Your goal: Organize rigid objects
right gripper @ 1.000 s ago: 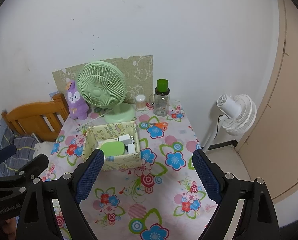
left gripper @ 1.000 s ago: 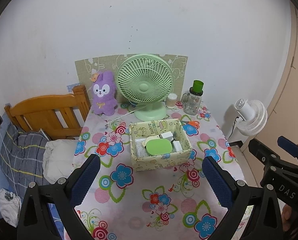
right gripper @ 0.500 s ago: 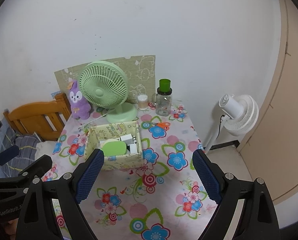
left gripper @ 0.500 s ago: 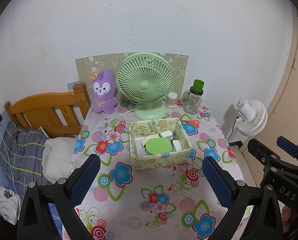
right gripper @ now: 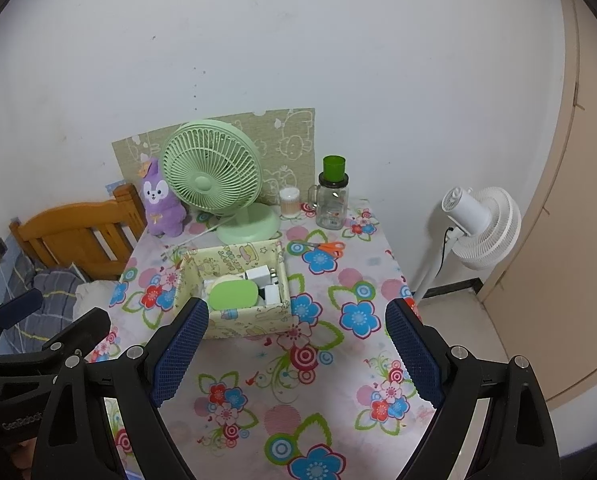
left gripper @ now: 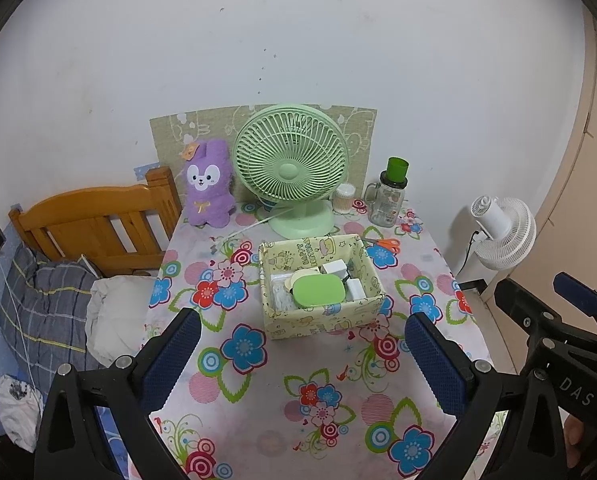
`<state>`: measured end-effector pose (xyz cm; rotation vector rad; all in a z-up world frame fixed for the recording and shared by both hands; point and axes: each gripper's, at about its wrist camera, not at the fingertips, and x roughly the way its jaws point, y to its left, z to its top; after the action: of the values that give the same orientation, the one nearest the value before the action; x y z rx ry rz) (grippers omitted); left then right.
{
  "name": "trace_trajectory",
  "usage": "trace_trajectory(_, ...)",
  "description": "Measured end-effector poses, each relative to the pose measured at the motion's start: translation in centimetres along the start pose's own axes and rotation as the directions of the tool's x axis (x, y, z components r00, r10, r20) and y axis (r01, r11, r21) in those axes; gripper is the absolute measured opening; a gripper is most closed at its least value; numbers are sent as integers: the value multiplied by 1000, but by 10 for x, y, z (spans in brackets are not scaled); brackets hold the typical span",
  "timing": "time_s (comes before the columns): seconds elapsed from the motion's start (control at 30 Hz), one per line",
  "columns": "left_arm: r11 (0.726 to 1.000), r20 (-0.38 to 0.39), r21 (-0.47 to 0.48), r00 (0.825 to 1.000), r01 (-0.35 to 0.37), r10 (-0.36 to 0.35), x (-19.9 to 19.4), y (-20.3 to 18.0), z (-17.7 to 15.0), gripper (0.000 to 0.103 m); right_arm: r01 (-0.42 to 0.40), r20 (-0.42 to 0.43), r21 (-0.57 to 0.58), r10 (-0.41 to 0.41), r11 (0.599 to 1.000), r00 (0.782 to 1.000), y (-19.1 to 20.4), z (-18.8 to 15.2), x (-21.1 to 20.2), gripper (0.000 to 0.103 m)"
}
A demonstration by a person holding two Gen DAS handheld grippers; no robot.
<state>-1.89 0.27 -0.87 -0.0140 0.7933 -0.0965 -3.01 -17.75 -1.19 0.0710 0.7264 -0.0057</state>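
Here the left gripper [left gripper: 298, 360] hangs low in the left wrist view with its blue pads spread wide and nothing between them, and the right gripper [right gripper: 298, 356] sits likewise at the bottom of the right wrist view, wide apart and empty. The task's things lie at the centre of both frames: a pale yellow patterned box [left gripper: 322, 320] on the flowered tablecloth [left gripper: 258, 400], holding a green oval case [left gripper: 318, 290], two small white blocks [left gripper: 334, 269] that look like chargers, and something whitish at its left side that is too small to name. The case looks like smooth hard plastic, light but probably slippery, so I would pinch it across its short width at the middle. The white blocks seem stiff and light, best taken on flat opposite faces. The box itself looks like thin card, likely to buckle if squeezed by one wall. Orange-handled scissors [left gripper: 382, 243] lie loose just right of the box's far corner; the handles seem the safer hold. In the upper middle stand a green fan [left gripper: 290, 168], a purple plush [left gripper: 209, 184] and a jar [left gripper: 390, 200].
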Motion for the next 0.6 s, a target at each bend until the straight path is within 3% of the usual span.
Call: trace_trajectory(0.6,1000,-1,2,1000,5,-5,0,-1,-1,103,3,0,9,-3,1000,1000,0,-4,-2,92)
